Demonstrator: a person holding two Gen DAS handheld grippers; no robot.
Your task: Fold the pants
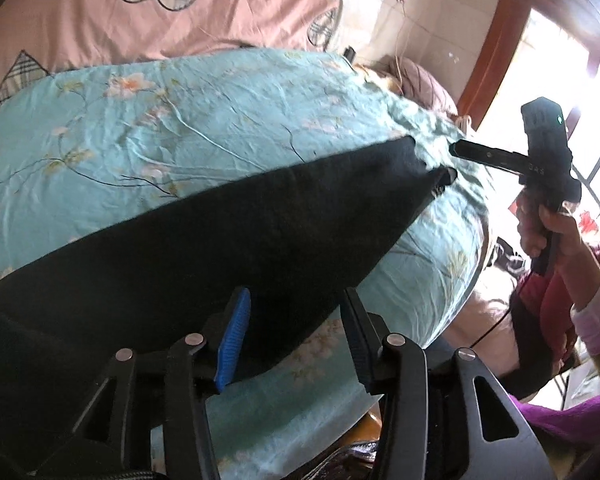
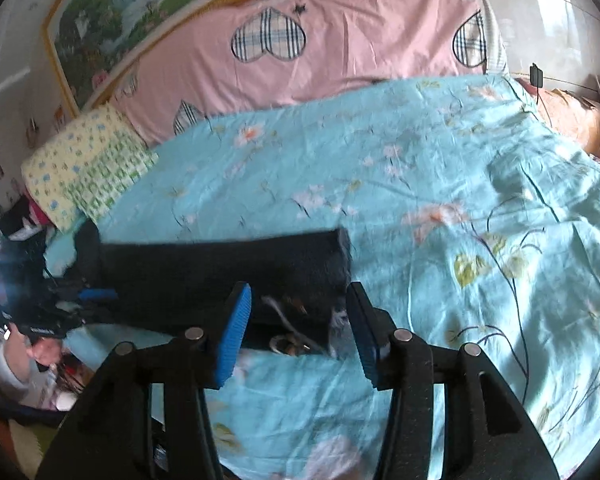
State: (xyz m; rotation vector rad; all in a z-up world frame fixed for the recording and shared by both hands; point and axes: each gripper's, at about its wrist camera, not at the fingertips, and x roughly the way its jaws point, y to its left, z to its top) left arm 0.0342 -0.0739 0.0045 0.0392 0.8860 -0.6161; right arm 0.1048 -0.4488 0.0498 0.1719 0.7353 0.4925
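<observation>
Left gripper (image 1: 296,340): standing wide apart at the fingers, gripping nothing; blue pad (image 1: 232,344) facing inward, black pad opposite; hovering at the near edge of the pants.
Right gripper (image 2: 298,334): likewise spread open, empty; pads flanking the near end of the pants without pinching the cloth; also showing in the left wrist view (image 1: 512,160), held in the right hand (image 1: 548,232), fingers pointing toward the far corner of the pants.
Pants (image 1: 204,240): black, lying flat on the bed as a long strip; in the right wrist view (image 2: 220,268) stretching leftward from just ahead of the gripper; white drawstring (image 2: 288,328) and lighter inner fabric showing at the near end, between the pads.
Quilt (image 2: 440,200): turquoise with a floral print, wrinkled, lying beneath the pants and covering most of the bed.
Small pillow (image 2: 84,164): yellow and green print, sitting at the far left of the quilt.
Pink cover (image 2: 340,40): plaid hearts on it, lying beyond the quilt along the wall.
Picture (image 2: 112,12): framed landscape, hanging above the pink cover.
Window (image 1: 568,60): glaring bright at far right, beside a wooden frame.
</observation>
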